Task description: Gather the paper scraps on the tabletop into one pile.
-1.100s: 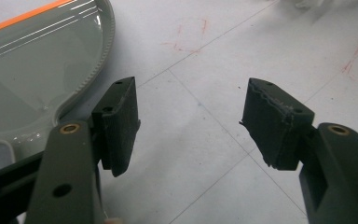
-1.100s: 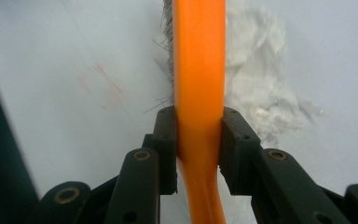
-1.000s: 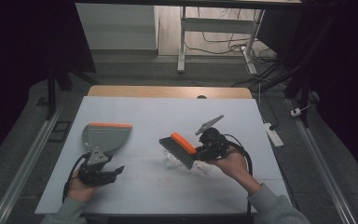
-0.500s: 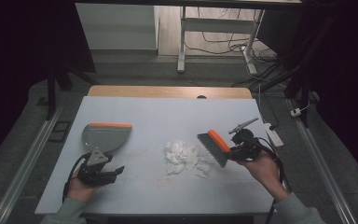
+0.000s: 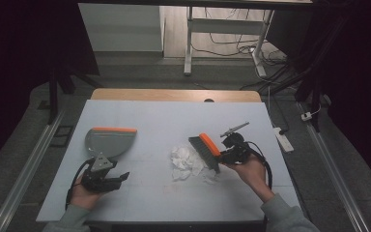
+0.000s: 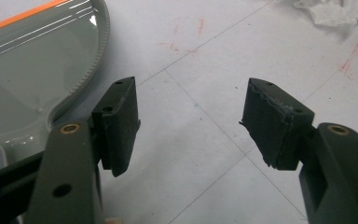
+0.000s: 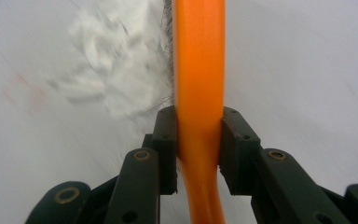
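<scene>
Orange plastic filled our right gripper (image 7: 198, 140), its jaws clamped on the handle of the brush (image 5: 206, 149), whose bristles sat at the right edge of the white paper scraps (image 5: 186, 162) at the centre of the high view. Our left gripper (image 6: 191, 126) stood wide with nothing between its jaws, just below the grey dustpan (image 5: 108, 141) at centre left. To sweep well, we judged the bristles should stay flat on the table (image 5: 164, 121) and push leftward in short strokes, and the dustpan needed gripping first, lest the scraps scatter.
</scene>
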`<move>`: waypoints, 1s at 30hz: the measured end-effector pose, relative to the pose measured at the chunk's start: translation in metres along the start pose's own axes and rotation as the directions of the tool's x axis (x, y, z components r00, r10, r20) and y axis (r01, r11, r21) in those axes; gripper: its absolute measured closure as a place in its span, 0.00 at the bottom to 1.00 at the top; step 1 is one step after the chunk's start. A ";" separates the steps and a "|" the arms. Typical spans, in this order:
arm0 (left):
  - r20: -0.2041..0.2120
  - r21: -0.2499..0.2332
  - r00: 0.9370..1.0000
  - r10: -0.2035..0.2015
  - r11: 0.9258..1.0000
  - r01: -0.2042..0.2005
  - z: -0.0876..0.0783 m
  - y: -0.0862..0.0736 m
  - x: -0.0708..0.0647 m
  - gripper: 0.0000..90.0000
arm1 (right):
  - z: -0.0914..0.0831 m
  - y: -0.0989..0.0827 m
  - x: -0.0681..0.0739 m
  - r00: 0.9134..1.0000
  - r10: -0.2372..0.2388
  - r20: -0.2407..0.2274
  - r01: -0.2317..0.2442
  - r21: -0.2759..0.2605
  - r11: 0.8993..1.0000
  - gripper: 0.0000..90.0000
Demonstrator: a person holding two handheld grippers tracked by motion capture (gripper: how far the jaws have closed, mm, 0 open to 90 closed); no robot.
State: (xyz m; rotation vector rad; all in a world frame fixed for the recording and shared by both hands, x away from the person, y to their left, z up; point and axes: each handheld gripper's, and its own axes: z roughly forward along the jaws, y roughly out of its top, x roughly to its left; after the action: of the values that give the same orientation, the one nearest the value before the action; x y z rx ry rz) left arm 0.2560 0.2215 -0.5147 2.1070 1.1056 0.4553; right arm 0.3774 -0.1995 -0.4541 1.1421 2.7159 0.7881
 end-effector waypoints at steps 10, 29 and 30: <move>0.001 0.003 1.000 0.000 1.000 0.000 0.001 -0.001 0.000 0.41 | -0.032 -0.003 0.000 1.000 -0.001 -0.010 0.000 -0.131 0.991 0.78; 0.001 0.007 1.000 0.010 1.000 -0.010 0.001 0.000 -0.002 0.41 | -0.027 -0.053 0.007 0.998 0.063 -0.026 -0.064 -0.040 0.997 0.78; 0.000 0.006 1.000 0.012 1.000 -0.012 0.001 0.000 -0.002 0.41 | -0.024 -0.050 0.009 0.998 0.059 -0.032 -0.060 -0.048 0.997 0.78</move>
State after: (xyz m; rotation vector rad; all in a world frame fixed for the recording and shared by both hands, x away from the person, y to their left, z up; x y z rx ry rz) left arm 0.2555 0.2193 -0.5149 2.1195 1.0964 0.4583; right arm 0.3323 -0.2326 -0.4564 1.2153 2.6826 0.8828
